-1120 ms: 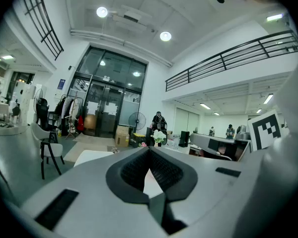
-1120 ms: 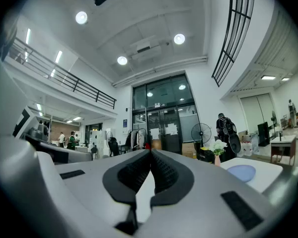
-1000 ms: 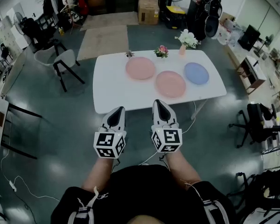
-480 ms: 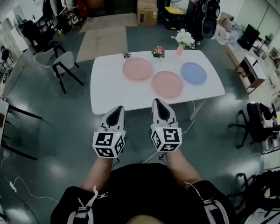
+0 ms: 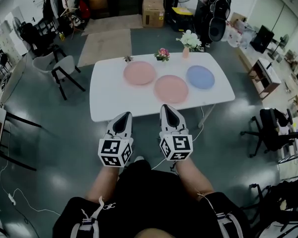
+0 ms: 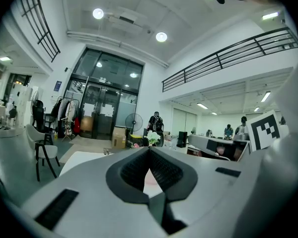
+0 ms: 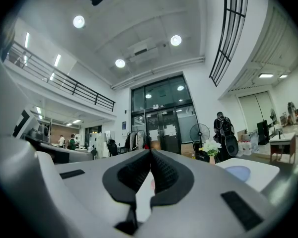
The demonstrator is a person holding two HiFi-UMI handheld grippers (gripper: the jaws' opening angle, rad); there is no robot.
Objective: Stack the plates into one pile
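Head view: on the white table (image 5: 109,100), unstacked and close together, 3 plates: a pink plate (image 5: 139,73) at left, a second pink plate (image 5: 171,89) in the middle and nearer, a blue plate (image 5: 200,77) at right. Short of the table's near edge, side by side, left gripper (image 5: 122,115) and right gripper (image 5: 170,109).

Left gripper view: jaws pressed together, nothing between.

Right gripper view: jaws likewise closed tip to tip, empty; blue plate low at right on the table.
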